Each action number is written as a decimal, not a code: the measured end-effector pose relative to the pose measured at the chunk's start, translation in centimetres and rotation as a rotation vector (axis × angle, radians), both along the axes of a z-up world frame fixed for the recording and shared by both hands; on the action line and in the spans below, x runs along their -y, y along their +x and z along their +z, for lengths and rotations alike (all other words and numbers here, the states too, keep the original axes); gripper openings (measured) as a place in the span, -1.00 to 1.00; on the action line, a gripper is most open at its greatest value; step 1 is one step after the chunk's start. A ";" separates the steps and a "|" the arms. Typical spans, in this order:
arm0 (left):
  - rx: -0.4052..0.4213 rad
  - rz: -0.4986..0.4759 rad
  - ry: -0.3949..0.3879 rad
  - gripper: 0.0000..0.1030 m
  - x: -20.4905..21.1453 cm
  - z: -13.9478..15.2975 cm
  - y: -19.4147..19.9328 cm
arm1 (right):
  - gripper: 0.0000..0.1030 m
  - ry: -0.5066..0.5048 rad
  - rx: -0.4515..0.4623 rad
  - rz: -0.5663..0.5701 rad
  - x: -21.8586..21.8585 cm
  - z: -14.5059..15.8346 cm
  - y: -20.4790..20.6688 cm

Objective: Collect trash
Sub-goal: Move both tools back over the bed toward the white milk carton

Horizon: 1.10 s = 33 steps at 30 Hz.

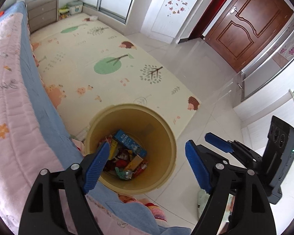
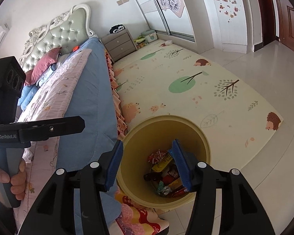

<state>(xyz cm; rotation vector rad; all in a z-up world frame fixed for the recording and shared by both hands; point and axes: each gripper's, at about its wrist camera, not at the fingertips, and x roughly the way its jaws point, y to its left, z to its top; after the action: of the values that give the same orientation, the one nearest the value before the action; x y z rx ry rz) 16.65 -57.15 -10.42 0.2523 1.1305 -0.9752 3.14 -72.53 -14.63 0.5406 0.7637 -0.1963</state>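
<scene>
Below both grippers stood the yellow trash bin, on the floor at the edge of the patterned play mat and just beside the bed. Inside it lay a heap of trash: a blue carton, red and yellow wrappers and some crumpled foil at the bottom. The left gripper hung over the bin with its blue-padded fingers spread wide and nothing between them. The right gripper hovered over the same bin, likewise released and empty, its right pad in line with the wrappers. In the left wrist view the right gripper showed at the right, over the pale tiled floor. In the right wrist view a hand gripped the handle of the left gripper's body beside the pink quilt.
</scene>
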 end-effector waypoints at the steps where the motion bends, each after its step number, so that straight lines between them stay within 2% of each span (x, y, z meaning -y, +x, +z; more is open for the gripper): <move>1: 0.017 0.000 -0.003 0.53 -0.2 0.3 -0.2 | 0.01 -0.006 0.003 0.006 -0.4 0.4 0.0; 8: 0.051 0.019 -0.052 0.54 -4.0 2.6 -0.7 | 0.01 -0.056 0.036 0.067 -3.7 3.9 0.3; 15: 0.120 0.117 -0.070 0.53 -11.8 5.5 0.4 | 0.01 -0.081 0.088 0.198 -9.5 7.4 2.5; 21: 0.173 0.239 -0.060 0.54 -20.8 7.5 2.5 | 0.01 -0.066 0.127 0.321 -15.8 9.2 5.5; 33: 0.227 0.605 -0.026 0.54 -41.4 9.4 8.5 | 0.01 -0.055 0.146 0.579 -30.8 10.7 13.0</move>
<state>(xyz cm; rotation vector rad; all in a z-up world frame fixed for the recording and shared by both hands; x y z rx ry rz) 25.20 -15.77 -1.06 -0.0076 0.9035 -0.4107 16.17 -41.74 -3.89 0.2606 0.7407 0.3543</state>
